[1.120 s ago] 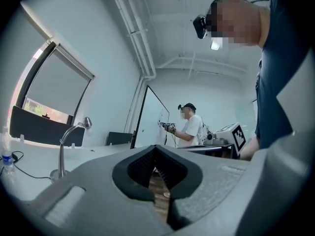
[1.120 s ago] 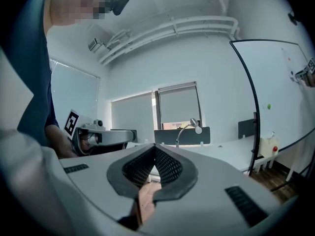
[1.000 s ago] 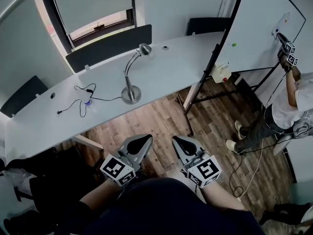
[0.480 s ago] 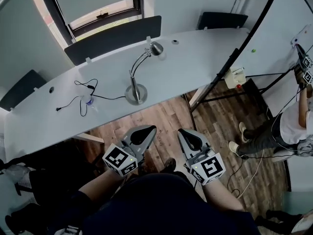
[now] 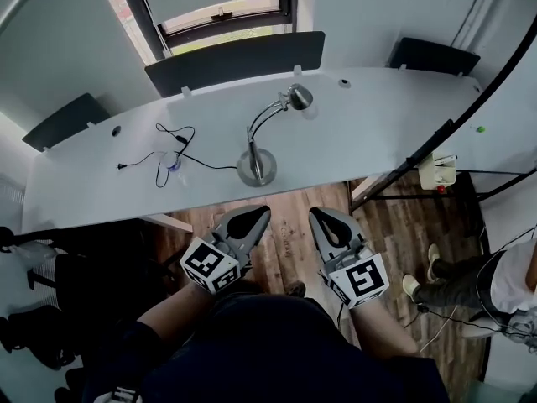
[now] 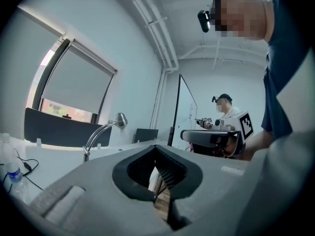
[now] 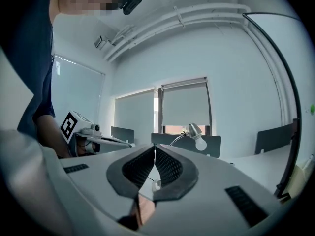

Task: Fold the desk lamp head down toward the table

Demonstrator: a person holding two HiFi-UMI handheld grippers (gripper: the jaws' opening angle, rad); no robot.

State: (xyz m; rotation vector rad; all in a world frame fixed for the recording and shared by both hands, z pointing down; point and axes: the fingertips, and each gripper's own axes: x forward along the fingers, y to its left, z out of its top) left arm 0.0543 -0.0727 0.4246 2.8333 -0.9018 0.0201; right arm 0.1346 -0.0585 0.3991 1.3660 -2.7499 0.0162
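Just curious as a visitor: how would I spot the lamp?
Find the long white desk below the window. Near its front edge stands the desk lamp: round metal base, curved neck, small shade. The black cable left of it lies flat.

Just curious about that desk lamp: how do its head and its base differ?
The lamp head is a small bell shape; the lamp base is a wider flat disc. The head hangs off the curved neck above the desk; the base rests on it. Both look silvery metal.
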